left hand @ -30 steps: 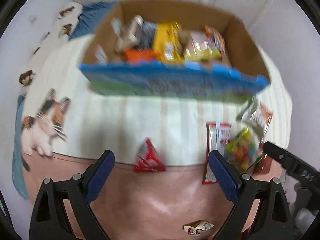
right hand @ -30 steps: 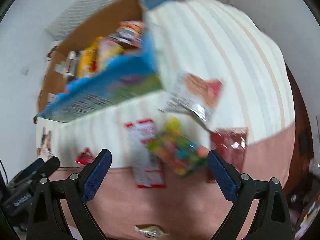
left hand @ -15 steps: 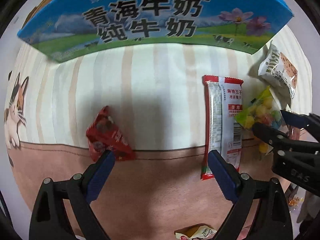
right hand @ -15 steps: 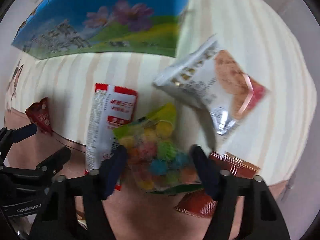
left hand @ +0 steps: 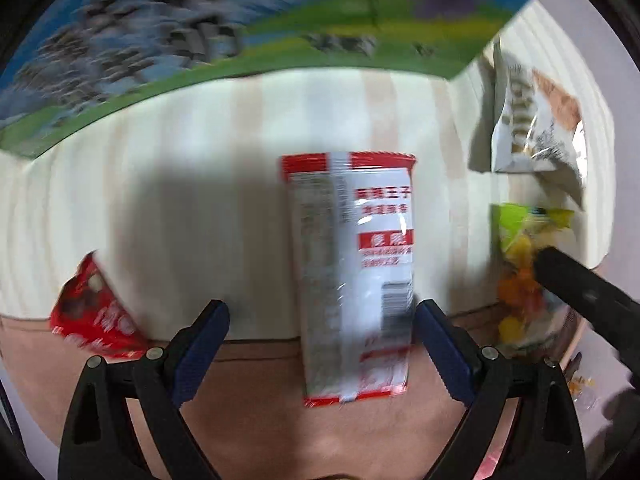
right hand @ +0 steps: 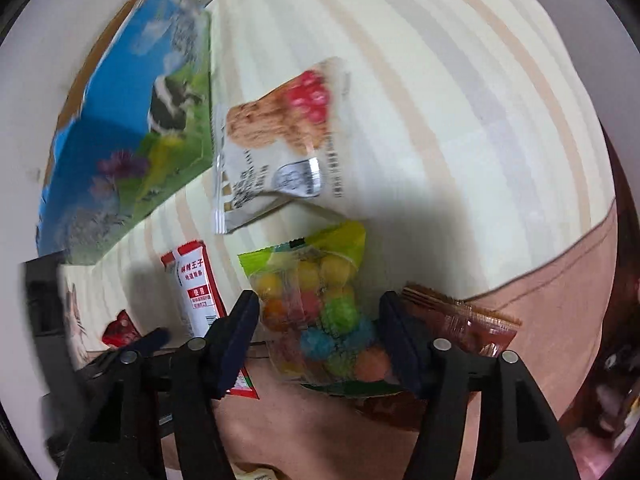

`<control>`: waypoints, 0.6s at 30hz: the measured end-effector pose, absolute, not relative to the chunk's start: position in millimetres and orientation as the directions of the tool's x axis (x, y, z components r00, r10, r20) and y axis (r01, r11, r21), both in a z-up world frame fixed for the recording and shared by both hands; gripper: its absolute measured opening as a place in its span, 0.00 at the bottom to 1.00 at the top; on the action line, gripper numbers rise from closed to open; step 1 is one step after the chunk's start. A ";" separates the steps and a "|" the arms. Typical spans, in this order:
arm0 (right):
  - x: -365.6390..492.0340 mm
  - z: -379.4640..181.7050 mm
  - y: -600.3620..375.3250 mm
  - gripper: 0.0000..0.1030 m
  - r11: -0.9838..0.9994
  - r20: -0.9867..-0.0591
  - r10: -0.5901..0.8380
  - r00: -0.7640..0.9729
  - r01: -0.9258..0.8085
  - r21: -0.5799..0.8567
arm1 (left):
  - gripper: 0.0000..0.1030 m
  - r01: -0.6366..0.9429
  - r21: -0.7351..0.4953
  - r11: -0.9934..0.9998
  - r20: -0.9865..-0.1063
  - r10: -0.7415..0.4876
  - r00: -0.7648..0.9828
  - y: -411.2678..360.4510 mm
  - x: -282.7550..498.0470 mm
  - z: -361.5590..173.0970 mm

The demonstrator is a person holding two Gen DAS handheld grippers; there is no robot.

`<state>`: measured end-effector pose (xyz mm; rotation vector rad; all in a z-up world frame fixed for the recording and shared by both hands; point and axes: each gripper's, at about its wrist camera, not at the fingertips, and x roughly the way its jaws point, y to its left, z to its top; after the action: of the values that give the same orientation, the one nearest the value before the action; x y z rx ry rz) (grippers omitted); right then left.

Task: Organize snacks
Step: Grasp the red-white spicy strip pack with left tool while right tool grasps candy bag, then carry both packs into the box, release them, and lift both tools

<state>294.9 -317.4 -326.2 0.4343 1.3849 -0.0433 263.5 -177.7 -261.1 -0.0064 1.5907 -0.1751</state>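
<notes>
My left gripper [left hand: 322, 340] is open, its blue fingers on either side of the lower end of a long red-and-white snack packet [left hand: 352, 272] that lies flat on the striped bed cover. My right gripper [right hand: 318, 336] has its fingers close against both sides of a clear bag of coloured candy balls [right hand: 320, 316]; the bag also shows in the left wrist view [left hand: 520, 276]. A white cookie packet [right hand: 276, 148] lies beyond it. A small red packet [left hand: 96, 316] lies left of the left gripper. The right gripper's arm [left hand: 588, 300] shows at the right edge.
The blue-and-green milk carton box [left hand: 240, 32] stands close behind the packets; it also shows in the right wrist view [right hand: 132, 128]. A brown-red packet [right hand: 460, 320] lies under the right gripper's right finger. The pink bed border [left hand: 280, 420] runs along the near edge.
Both grippers have come down and forward toward the bed. The left one now straddles the red-and-white packet. The right one's fingers have narrowed around the candy bag.
</notes>
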 end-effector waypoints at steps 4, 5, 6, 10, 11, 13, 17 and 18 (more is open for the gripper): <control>293.3 -310.8 -315.2 0.69 0.944 -0.962 0.190 0.197 0.232 0.234 | 0.67 0.125 -0.098 0.987 -0.995 -0.101 0.019 -182.4 263.9 -256.7; 289.5 -308.5 -310.2 0.70 0.948 -0.963 0.190 0.194 0.220 0.231 | 0.60 0.129 -0.086 0.988 -0.996 -0.090 0.025 -179.0 262.6 -253.1; 290.6 -307.0 -303.8 0.70 0.953 -0.963 0.194 0.189 0.196 0.230 | 0.49 0.128 -0.078 0.989 -0.996 -0.083 0.032 -173.2 260.3 -249.4; 308.7 -315.9 -260.1 0.70 0.984 -0.984 0.118 0.134 0.114 0.133 | 0.47 0.095 -0.069 0.993 -0.997 -0.072 0.031 -144.5 249.5 -244.5; 311.6 -322.3 -254.3 0.70 0.988 -0.988 0.095 0.125 0.107 0.109 | 0.47 0.085 -0.056 0.995 -0.998 -0.059 0.033 -135.8 245.2 -244.0; 312.7 -332.2 -242.3 0.66 0.991 -0.990 0.071 0.125 0.107 0.085 | 0.47 0.063 -0.046 0.997 -0.998 -0.048 0.029 -125.4 239.5 -243.9; 302.4 -336.9 -212.6 0.56 0.997 -0.987 0.053 0.150 0.043 0.060 | 0.47 0.016 -0.041 0.999 -0.999 -0.042 0.017 -104.6 228.1 -247.0; 299.5 -337.4 -206.5 0.56 0.997 -0.988 0.065 0.143 0.034 0.070 | 0.47 0.007 -0.042 0.999 -0.999 -0.042 0.011 -98.7 226.6 -247.7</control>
<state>299.5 -206.5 -337.4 0.0819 1.4274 0.0226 226.6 -98.7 -247.7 -0.0271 1.5590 -0.0381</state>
